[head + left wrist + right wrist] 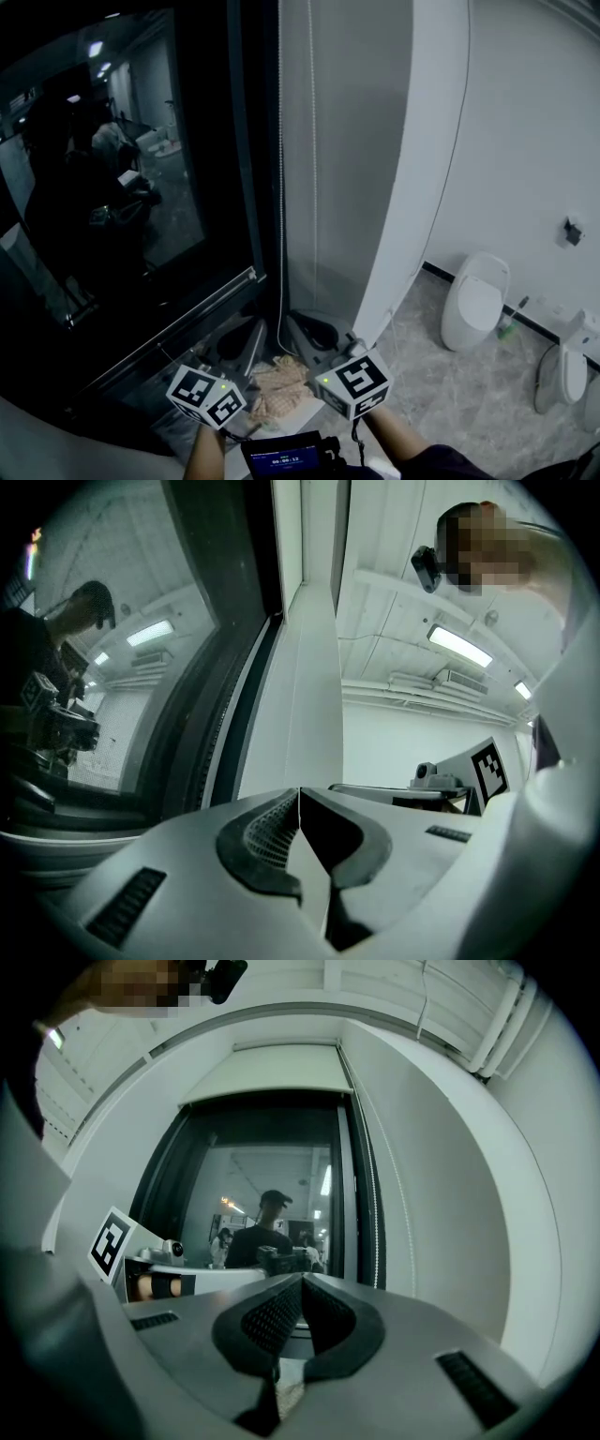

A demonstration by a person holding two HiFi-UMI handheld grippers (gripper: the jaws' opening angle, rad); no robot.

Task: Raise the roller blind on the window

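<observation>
— Left gripper (pixel 300 796) first: how does it stand?

— Its jaws are pressed together, tip to tip, and I see nothing caught between the pads. I hold it low, at 7 o'clock in the head view.

— And the right gripper (pixel 302 1281)?

— The same. The jaws are together with nothing visible between them. It sits low at 5 o'clock, just beside the left one.

— What lies nearest beyond them?

— A crumpled beige cloth (pixel 279 382) on the marbled floor (pixel 431 375), at 12 o'clock, between the two grippers.

— Where is the chain?

— The bead chain (pixel 279 187) hangs at 12 o'clock as two thin strands. Its loop ends just above the cloth, near both pairs of jaws. I cannot tell whether either gripper touches it.

— What is behind the chain?

— A grey strip of wall (pixel 347 141). The dark window (pixel 122 187) is beside it at 10 o'clock, and its glass reflects a person in a dark top.

— And the roller blind?

— In the right gripper view the roller blind (pixel 272 1072) is at 12 o'clock. It is a pale panel across the top of the window with a straight lower edge, and most of the glass below it is uncovered. The chain runs down the window's right side.

— Anything farther off?

— A white toilet (pixel 473 302) at 2 o'clock, against the far wall and well apart from the window.
</observation>
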